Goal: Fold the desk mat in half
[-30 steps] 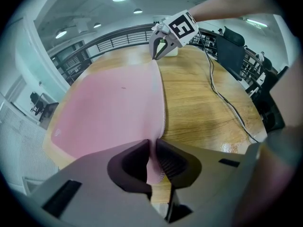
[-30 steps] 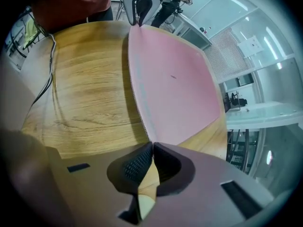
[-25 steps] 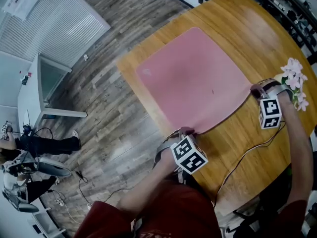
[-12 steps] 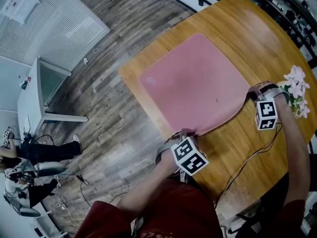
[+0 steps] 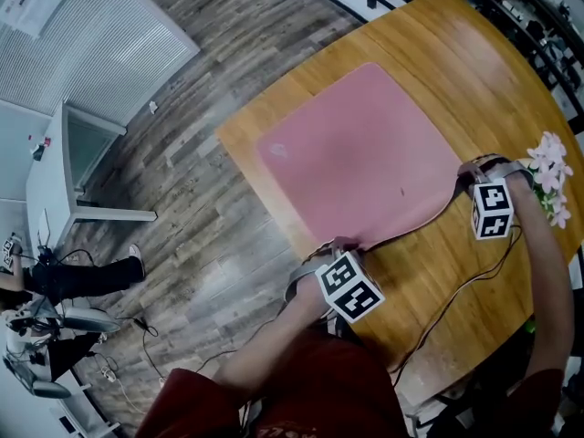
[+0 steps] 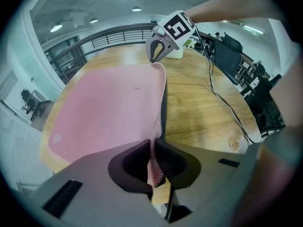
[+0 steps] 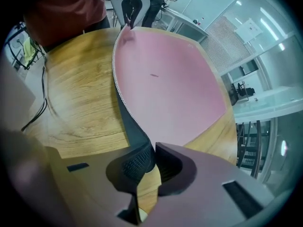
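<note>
A pink desk mat (image 5: 360, 153) lies on the wooden table (image 5: 456, 53), with its near edge raised. My left gripper (image 5: 339, 245) is shut on the mat's near left corner. In the left gripper view the pink sheet (image 6: 104, 108) runs between the pads of the left gripper (image 6: 154, 150), whose jaws have just been closing. My right gripper (image 5: 467, 173) holds the near right corner. In the right gripper view the mat (image 7: 165, 79) shows its dark underside as it rises into the right gripper (image 7: 152, 152). Those jaws have just been opening slightly, with the corner still between them.
Pink flowers (image 5: 547, 162) stand at the table's right edge, close to my right gripper. A cable (image 5: 456, 295) trails over the table's near part. The table's left edge (image 5: 242, 162) drops to a wood floor. A person (image 5: 73, 267) sits far left.
Both grippers have shifted a little across the table with the mat's near corners. The near edge stays lifted between them.
</note>
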`<state>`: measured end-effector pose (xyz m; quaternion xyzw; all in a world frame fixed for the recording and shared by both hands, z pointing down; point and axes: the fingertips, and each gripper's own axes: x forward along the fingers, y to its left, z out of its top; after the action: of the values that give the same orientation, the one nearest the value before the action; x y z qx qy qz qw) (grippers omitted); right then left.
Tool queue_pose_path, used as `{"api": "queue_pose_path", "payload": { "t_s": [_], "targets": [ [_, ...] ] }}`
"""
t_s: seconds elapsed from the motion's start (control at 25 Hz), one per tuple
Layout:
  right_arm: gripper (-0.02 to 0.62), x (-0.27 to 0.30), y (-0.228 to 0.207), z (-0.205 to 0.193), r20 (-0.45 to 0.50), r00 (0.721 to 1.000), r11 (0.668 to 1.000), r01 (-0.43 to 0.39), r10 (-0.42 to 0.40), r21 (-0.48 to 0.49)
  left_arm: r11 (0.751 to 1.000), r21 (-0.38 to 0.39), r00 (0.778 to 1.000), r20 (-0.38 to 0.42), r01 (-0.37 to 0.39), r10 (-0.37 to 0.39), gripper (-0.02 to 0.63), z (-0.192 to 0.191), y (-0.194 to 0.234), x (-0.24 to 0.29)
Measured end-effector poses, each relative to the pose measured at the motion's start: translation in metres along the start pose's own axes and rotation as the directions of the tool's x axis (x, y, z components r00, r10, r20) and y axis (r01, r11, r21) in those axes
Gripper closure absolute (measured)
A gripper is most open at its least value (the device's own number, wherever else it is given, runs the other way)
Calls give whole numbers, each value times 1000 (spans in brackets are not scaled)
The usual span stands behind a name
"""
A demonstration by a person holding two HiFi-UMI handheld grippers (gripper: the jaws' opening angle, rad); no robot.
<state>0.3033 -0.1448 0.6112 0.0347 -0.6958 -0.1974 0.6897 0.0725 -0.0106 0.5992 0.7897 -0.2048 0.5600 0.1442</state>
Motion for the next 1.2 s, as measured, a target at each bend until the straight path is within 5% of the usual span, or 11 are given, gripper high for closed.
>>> {"api": "queue_pose_path", "payload": {
  "t_s": [0.52, 0.72, 1.2],
  "targets": [
    [507, -12, 37, -18, -83, 981, 975, -186, 176, -123, 999, -46, 1000, 12, 0, 0, 550, 2, 10, 7],
    [568, -5, 55, -22, -81, 983, 978, -172, 163, -122, 998, -57, 1000, 19, 3, -2, 550, 0, 11, 7],
    [574, -5, 26, -20, -78, 994, 993, -78, 71, -85, 998, -65, 999, 37, 17, -14, 549, -1, 9, 4]
  ]
}}
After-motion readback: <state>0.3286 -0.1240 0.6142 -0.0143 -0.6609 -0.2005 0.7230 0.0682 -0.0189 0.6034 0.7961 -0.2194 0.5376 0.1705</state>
